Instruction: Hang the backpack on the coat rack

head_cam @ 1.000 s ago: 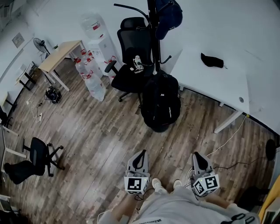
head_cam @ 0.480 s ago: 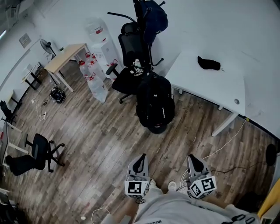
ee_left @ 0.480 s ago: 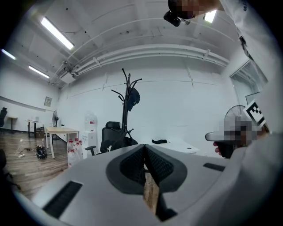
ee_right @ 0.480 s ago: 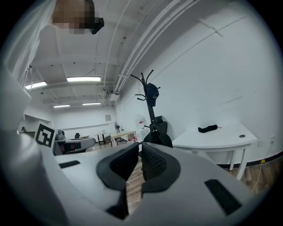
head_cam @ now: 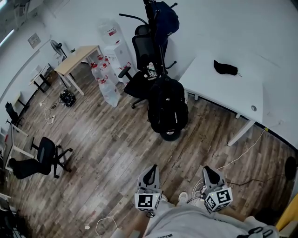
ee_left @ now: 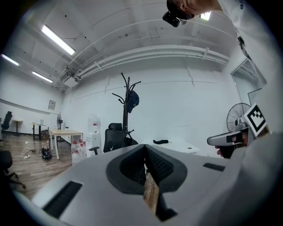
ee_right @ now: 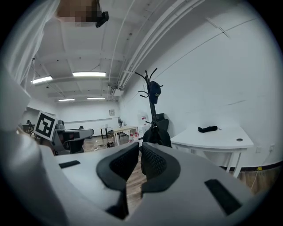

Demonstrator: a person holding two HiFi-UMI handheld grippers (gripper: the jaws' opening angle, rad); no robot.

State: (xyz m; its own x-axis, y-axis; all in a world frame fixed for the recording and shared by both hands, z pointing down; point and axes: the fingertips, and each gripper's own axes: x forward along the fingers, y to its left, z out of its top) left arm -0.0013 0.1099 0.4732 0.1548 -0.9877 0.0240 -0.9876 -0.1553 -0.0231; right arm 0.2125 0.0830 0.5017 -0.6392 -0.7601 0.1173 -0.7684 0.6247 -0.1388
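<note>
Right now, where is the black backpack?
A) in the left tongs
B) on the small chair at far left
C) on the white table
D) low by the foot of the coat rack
D: the backpack sits low against the pole of the coat rack, by its round base, clear of the white table.

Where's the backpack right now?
Head view, centre: the backpack stands low against the coat rack, between the black chair on its left and the white table on its right.
</note>
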